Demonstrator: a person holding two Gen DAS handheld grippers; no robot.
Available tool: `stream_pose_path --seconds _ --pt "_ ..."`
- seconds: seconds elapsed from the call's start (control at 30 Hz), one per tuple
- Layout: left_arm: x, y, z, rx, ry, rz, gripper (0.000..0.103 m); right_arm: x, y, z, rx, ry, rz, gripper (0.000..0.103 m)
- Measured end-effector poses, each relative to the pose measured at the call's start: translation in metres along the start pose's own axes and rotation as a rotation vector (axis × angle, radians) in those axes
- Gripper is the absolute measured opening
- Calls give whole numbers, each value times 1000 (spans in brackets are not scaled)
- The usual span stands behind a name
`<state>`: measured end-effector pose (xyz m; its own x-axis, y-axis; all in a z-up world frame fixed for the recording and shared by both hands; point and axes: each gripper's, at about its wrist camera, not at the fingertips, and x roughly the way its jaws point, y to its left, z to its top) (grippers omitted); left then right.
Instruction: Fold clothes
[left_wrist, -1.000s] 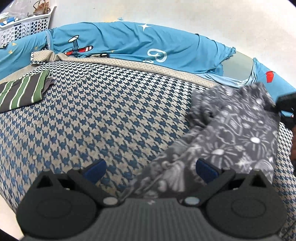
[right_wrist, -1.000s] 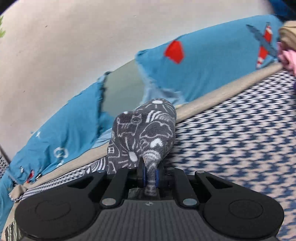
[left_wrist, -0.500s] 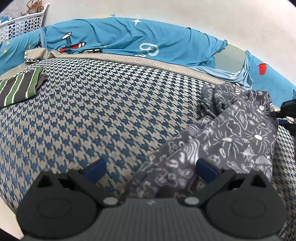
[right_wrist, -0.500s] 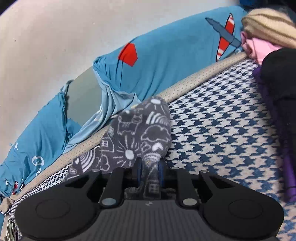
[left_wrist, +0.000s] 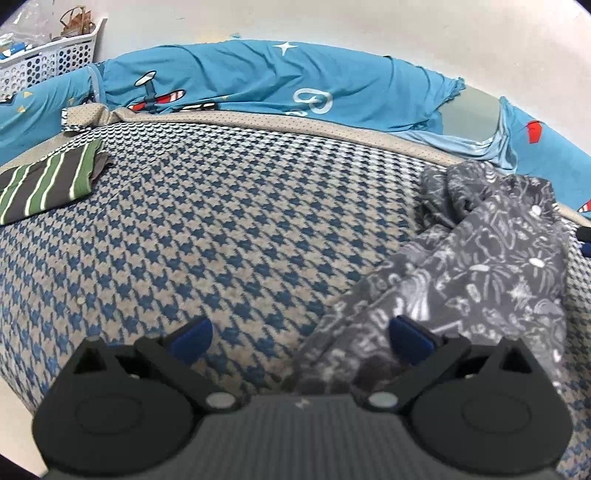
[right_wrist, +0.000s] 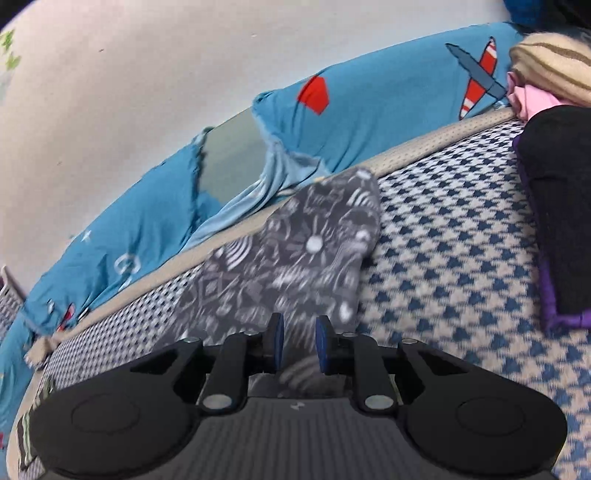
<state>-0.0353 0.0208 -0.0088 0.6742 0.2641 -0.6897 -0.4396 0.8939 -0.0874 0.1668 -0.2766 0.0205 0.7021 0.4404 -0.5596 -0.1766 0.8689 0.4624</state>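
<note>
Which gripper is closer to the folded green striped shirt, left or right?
Left. The left gripper hovers open over the bed with the green striped shirt far off to its left; the right gripper sits at the grey patterned garment.

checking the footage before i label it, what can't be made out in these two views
- Grey patterned garment, right wrist view: motion blur smears it near the right tongs, so contact with the pads cannot be told.
- Same garment, left wrist view: its near edge is hidden under the left tongs.
- Stacked clothes, right wrist view: cut off by the right edge.
- White basket, left wrist view: contents too small.
</note>
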Motion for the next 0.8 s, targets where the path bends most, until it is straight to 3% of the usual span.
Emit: stream_pose_path --seconds 0.53,0.8 --pt "3 21 -9 -44 39 -7 103 -57 35 -101 -120 199 153 20" --pt "2 21 -14 -25 36 1 103 -80 34 -135 -100 246 187 30"
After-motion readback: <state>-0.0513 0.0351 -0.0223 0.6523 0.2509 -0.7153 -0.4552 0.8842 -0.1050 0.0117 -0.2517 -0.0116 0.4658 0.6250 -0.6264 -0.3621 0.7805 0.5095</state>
